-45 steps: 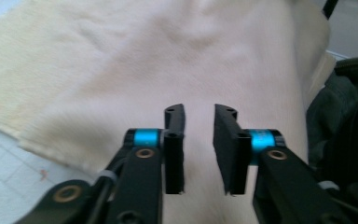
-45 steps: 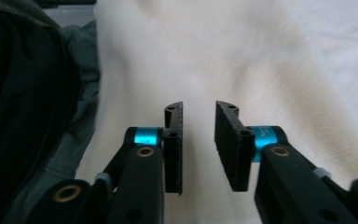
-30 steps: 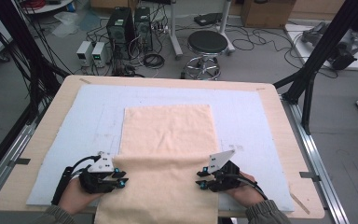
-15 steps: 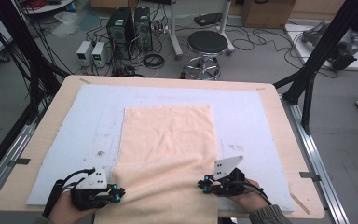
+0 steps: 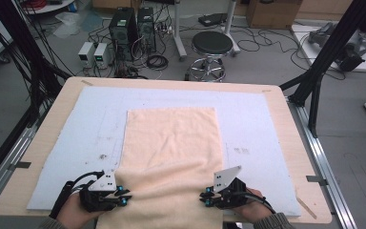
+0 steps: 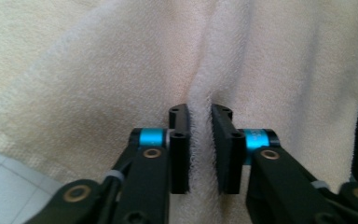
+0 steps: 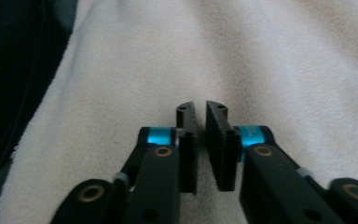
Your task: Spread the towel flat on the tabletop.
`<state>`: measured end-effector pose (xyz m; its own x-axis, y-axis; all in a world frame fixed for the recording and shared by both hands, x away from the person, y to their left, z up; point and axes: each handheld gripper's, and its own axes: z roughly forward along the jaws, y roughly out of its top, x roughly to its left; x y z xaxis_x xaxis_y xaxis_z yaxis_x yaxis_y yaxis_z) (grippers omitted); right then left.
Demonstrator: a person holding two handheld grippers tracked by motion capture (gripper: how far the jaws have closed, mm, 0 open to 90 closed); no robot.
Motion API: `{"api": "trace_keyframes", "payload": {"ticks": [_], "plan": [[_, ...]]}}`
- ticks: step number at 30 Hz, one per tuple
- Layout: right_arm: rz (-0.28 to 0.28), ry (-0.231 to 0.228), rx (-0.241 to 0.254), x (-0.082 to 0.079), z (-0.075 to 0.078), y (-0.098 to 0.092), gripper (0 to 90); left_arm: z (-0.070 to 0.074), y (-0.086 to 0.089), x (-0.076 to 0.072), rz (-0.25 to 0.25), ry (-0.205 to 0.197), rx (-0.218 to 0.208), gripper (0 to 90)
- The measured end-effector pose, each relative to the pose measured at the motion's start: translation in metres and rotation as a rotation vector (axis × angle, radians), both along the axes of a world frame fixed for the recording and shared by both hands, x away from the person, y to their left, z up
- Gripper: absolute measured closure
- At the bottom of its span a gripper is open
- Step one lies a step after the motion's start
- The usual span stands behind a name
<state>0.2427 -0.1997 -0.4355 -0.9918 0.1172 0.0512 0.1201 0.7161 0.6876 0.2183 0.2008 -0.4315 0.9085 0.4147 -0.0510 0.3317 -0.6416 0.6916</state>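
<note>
Both forearms are reaching in from six o'clock. The left gripper point(image 5: 124, 199) is pinching inward toward three o'clock, the right gripper point(image 5: 203, 197) toward nine, both clamping.

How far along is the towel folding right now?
Done: the towel lies flat on the blue mat. In hand: the left gripper and right gripper have each pinched a ridge of cloth at its near end. Left: no fold is made yet, so the whole fold remains.

Each hand-held gripper point(image 5: 125, 199): black body and jaws, blue collars, brass screws, grey three-cornered plate, black cable; olive sleeve point(image 5: 272, 223) cuffs
</note>
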Motion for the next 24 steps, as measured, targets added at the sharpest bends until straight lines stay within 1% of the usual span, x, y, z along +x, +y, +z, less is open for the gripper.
{"api": "trace_keyframes", "payload": {"ticks": [1,3,5,6,7,9,10,11,12,14,16,17,18,19,20,21,22,24], "plan": [[0.007,0.007,0.003,-0.001,0.000,0.000,86.0,0.000,0.000,-0.001,0.001,-0.001,-0.004,80.4],[0.020,0.006,0.006,-0.001,0.000,-0.001,87.1,0.000,0.000,-0.003,-0.006,0.021,-0.010,82.1],[0.048,0.031,-0.002,-0.004,0.001,-0.003,87.3,0.004,0.000,-0.009,-0.037,0.034,-0.025,82.4],[0.065,0.027,0.010,-0.008,0.004,-0.004,87.1,0.007,0.001,-0.013,-0.056,0.029,-0.041,82.2],[0.071,0.023,0.031,-0.012,0.009,-0.007,86.6,0.012,0.002,-0.016,-0.075,0.024,-0.062,81.4],[0.073,0.019,0.113,-0.015,0.021,-0.017,83.8,0.023,0.004,-0.018,-0.083,0.006,-0.102,76.6],[0.059,0.021,0.155,-0.015,0.027,-0.022,78.5,0.027,0.005,-0.017,-0.078,-0.009,-0.115,73.5],[0.033,0.008,0.175,-0.014,0.033,-0.026,76.4,0.031,0.006,-0.015,-0.066,-0.027,-0.121,70.6],[0.013,-0.008,0.170,-0.011,0.036,-0.029,74.9,0.033,0.006,-0.012,-0.051,-0.042,-0.124,68.6],[-0.031,-0.036,0.135,-0.005,0.036,-0.030,72.0,0.034,0.006,-0.005,-0.024,-0.060,-0.130,66.7],[-0.056,-0.039,0.106,0.003,0.031,-0.028,70.4,0.031,0.005,0.004,0.005,-0.082,-0.122,65.6],[-0.068,-0.047,0.092,0.007,0.027,-0.026,68.8,0.028,0.004,0.009,0.022,-0.090,-0.109,65.6],[-0.083,-0.051,0.081,0.011,0.023,-0.024,68.2,0.024,0.004,0.014,0.034,-0.098,-0.083,65.6],[-0.093,-0.054,0.065,0.015,0.019,-0.022,67.5,0.019,0.002,0.020,0.055,-0.100,-0.070,65.5],[-0.117,-0.053,0.044,0.019,0.015,-0.020,66.5,0.015,0.001,0.026,0.072,-0.100,-0.042,64.7],[-0.128,-0.047,0.036,0.025,0.011,-0.019,66.1,0.011,0.000,0.032,0.089,-0.104,-0.017,63.7],[-0.143,-0.046,0.023,0.029,0.009,-0.018,64.9,0.007,-0.001,0.039,0.107,-0.103,0.004,62.7],[-0.171,-0.059,-0.010,0.036,0.004,-0.017,64.5,0.001,-0.001,0.050,0.134,-0.082,0.031,62.6]]}}
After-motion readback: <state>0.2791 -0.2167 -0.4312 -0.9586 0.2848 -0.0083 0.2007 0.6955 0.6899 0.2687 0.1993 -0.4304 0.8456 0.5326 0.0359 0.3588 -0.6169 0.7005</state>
